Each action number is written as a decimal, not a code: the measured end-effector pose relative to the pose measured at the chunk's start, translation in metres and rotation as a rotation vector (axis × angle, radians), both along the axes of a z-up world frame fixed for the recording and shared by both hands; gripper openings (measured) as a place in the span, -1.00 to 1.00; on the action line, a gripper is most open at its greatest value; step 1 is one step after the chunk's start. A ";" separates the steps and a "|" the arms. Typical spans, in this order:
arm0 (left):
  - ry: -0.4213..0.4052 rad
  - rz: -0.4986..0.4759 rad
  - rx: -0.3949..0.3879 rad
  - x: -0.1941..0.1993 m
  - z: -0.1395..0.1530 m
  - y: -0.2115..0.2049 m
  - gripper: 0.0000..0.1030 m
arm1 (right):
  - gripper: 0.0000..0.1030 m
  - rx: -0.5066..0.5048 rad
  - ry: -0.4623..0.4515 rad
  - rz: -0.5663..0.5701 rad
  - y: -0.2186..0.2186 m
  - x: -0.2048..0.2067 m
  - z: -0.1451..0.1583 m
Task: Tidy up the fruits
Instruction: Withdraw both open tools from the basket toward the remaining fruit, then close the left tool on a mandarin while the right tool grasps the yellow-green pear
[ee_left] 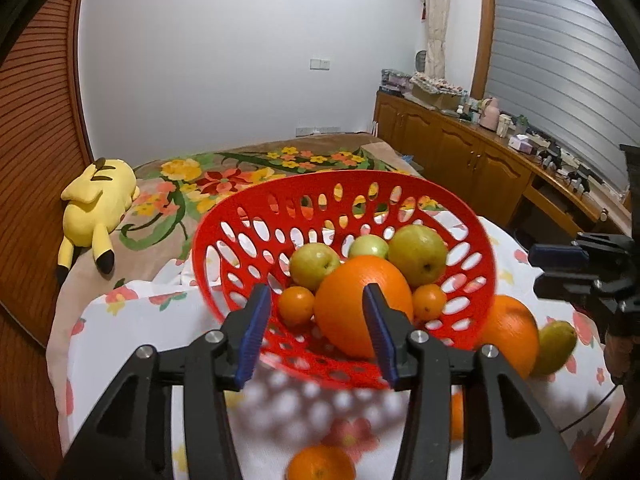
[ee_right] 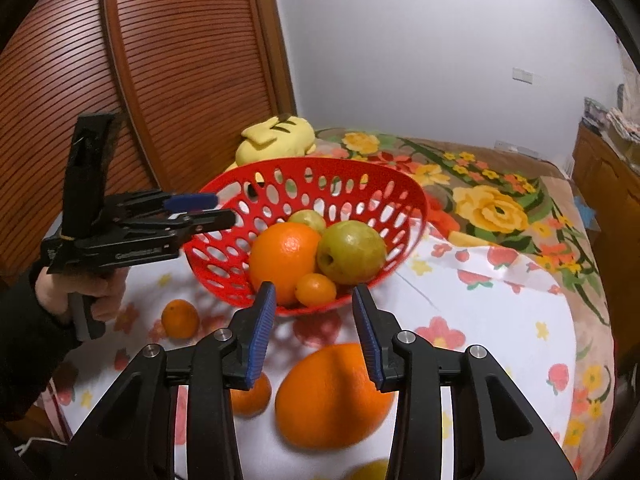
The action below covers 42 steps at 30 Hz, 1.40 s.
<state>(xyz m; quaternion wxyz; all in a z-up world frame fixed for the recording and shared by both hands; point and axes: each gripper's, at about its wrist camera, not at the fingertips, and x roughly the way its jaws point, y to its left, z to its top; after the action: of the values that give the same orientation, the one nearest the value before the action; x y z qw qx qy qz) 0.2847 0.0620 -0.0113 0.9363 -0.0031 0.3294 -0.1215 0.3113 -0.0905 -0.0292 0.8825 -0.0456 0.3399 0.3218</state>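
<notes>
A red perforated basket [ee_left: 400, 184] [ee_right: 412, 208] sits tilted on a flowered white cloth. It holds a large orange [ee_left: 360, 304] [ee_right: 282, 254], green apples [ee_left: 418, 254] [ee_right: 352, 250] and small tangerines [ee_left: 296, 306] [ee_right: 316, 289]. My left gripper [ee_left: 316, 300] [ee_right: 204, 210] is open at the basket's near rim, empty. My right gripper [ee_right: 314, 312] [ee_left: 560, 256] is open and empty above a large orange [ee_right: 334, 396] [ee_left: 510, 330] on the cloth. Loose tangerines [ee_right: 180, 318] [ee_left: 320, 462] [ee_right: 252, 396] and a green-yellow fruit [ee_left: 556, 346] lie beside the basket.
A yellow plush toy [ee_left: 96, 208] [ee_right: 276, 138] lies on the floral blanket [ee_right: 492, 200] behind the basket. A slatted wooden wardrobe door [ee_right: 160, 60] stands at the left. A wooden cabinet [ee_left: 472, 152] with clutter runs along the right wall.
</notes>
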 end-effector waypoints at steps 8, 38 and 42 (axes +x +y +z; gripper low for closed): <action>-0.014 -0.034 -0.020 -0.041 -0.005 0.003 0.08 | -0.14 0.028 -0.002 -0.091 -0.028 -0.034 0.002; 0.106 -0.082 -0.028 -0.058 -0.065 0.015 0.09 | 0.38 -0.042 0.088 -0.316 -0.075 -0.075 -0.055; 0.127 -0.087 -0.014 -0.057 -0.071 0.012 0.09 | 0.40 -0.057 0.099 -0.313 -0.071 -0.073 -0.063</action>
<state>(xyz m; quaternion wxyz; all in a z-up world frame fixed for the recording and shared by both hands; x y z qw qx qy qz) 0.2276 0.0742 -0.0819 0.9074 -0.0028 0.3869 -0.1640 0.2385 -0.1619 -0.0925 0.9023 -0.0014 0.3951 0.1725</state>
